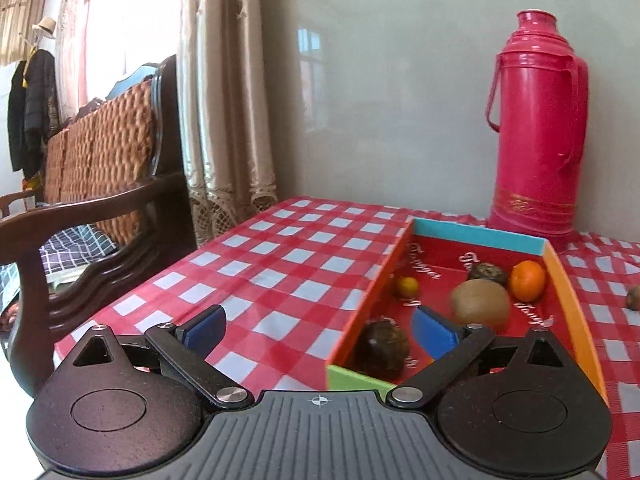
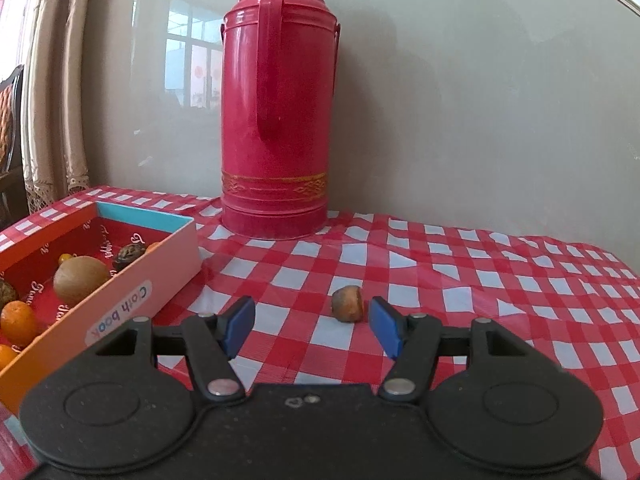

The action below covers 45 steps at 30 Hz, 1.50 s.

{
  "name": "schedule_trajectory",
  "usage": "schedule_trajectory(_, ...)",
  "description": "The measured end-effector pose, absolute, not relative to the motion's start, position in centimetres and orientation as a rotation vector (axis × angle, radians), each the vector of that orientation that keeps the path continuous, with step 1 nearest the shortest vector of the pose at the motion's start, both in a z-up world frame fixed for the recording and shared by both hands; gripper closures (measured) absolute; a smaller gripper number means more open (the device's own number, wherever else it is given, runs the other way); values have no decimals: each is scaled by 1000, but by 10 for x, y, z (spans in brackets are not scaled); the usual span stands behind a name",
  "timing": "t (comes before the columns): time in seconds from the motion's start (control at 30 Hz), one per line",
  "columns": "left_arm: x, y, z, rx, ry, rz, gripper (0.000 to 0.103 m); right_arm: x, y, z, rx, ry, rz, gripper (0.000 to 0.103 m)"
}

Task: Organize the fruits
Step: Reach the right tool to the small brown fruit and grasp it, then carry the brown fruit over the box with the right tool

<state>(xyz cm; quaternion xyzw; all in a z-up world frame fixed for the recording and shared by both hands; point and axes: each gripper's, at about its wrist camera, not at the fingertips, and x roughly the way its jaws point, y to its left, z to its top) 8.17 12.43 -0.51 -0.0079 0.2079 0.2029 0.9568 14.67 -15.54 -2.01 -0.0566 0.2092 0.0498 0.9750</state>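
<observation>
A shallow box with a red floor holds a kiwi, an orange, a small yellow-orange fruit and two dark, rough fruits. My left gripper is open wide and straddles the box's near-left wall, one finger inside beside the nearer dark fruit. Neither pad touches it. A small brown fruit lies loose on the checked cloth. My right gripper is open. The brown fruit sits just past its tips, close to the right pad but apart from it.
A tall red thermos stands against the wall behind the box. The red-and-white checked tablecloth stretches to the right. A dark wooden chair and a curtain stand left of the table.
</observation>
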Motion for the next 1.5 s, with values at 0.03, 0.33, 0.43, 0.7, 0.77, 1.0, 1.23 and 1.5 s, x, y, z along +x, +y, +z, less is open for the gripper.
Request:
schedule_trajectory(0.03,81,128,-5,-20,421,418,4,150,-155,-21,-116,428,96,47)
schedule_trajectory(0.33,77,158,-9,-43,423,477,4,192,-156,-29,-98,492,27,50)
schedule_trajectory(0.43,81,165,-13,-36,438,490,4,202,-155,-33,-82,514,19,50)
schedule_trajectory(0.7,82,181,-16,-57,440,520,4,217,-157,-40,-99,552,-16,53)
schedule_trajectory(0.77,81,184,-18,-55,445,524,4,220,-158,-40,-98,555,-20,54)
schedule_trajectory(1.0,76,196,-20,-71,449,546,4,230,-157,-43,-98,586,-16,63)
schedule_trajectory(1.23,73,204,-22,-93,454,552,4,234,-158,-43,-91,602,-22,86)
schedule_trajectory(1.5,68,199,-19,-101,448,531,4,216,-158,-30,-72,571,-4,86)
